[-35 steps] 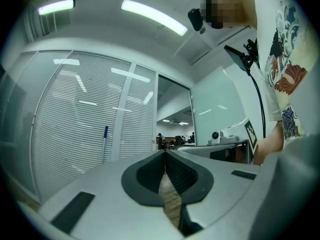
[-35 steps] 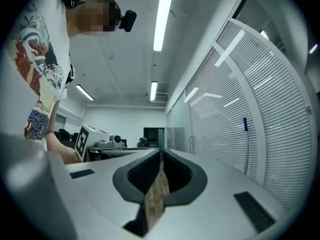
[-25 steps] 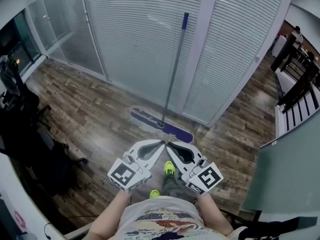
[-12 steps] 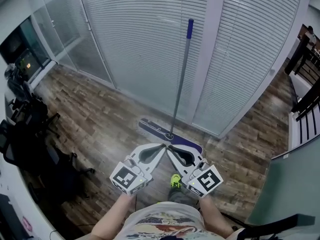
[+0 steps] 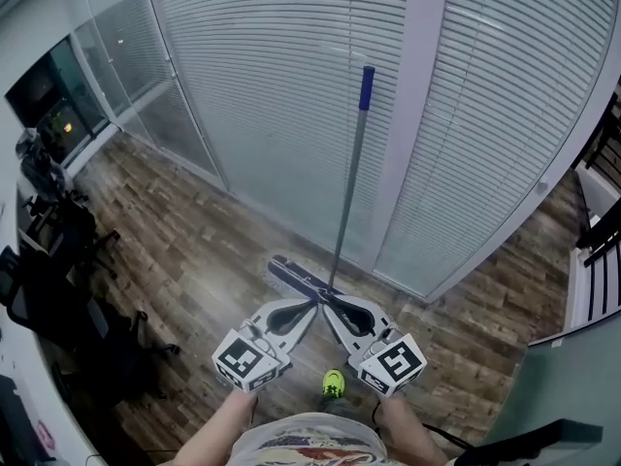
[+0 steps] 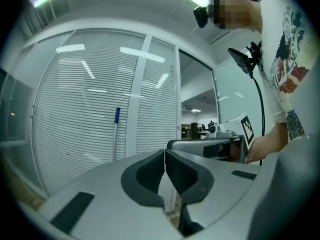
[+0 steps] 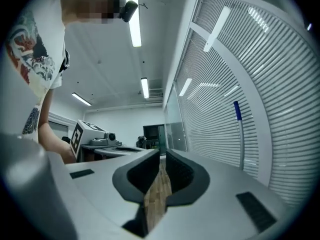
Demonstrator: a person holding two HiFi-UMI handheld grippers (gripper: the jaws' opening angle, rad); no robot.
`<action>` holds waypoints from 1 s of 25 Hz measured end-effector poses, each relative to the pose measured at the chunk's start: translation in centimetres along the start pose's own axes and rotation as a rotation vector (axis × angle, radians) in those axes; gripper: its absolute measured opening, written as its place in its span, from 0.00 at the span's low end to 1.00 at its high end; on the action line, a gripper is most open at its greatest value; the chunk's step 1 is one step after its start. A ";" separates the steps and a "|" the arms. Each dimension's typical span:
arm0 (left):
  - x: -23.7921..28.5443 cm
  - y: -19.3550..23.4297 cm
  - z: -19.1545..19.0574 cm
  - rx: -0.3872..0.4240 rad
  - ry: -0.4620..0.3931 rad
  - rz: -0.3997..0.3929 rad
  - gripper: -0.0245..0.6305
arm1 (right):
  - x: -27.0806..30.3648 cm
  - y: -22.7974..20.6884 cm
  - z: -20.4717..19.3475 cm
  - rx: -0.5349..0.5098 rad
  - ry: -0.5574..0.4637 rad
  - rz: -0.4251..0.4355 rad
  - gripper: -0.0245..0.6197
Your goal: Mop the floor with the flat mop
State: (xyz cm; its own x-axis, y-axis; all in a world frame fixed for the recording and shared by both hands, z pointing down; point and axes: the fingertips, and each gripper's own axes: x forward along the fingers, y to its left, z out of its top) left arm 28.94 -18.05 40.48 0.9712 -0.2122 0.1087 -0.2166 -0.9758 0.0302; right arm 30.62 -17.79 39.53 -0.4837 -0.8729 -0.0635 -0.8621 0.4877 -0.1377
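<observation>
Wood-plank floor (image 5: pixel 184 250), white blinds (image 5: pixel 272 85) at 12 o'clock. Flat mop (image 5: pixel 348 187) upright before them. Left gripper (image 5: pixel 313 305), right gripper (image 5: pixel 330 302): pressed together, empty.

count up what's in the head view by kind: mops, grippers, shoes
flat mop: 1
grippers: 2 (left gripper, right gripper)
neon-yellow shoe: 1
total: 4
</observation>
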 end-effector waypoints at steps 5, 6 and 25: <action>3.5 1.7 0.8 0.035 -0.008 0.011 0.06 | 1.1 -3.5 -0.1 -0.016 0.015 0.026 0.09; 4.0 2.0 0.9 0.038 -0.007 0.010 0.06 | 1.1 -4.1 -0.1 -0.018 0.016 0.021 0.09; 14.4 12.0 2.1 0.050 -0.058 -0.090 0.06 | 8.0 -17.2 1.1 -0.070 0.058 -0.136 0.09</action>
State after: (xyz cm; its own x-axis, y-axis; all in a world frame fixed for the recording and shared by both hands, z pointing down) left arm 40.52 -32.89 40.27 0.9910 -0.1246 0.0499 -0.1241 -0.9922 -0.0123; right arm 41.71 -33.19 40.35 -0.3677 -0.9299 0.0086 -0.9278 0.3662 -0.0720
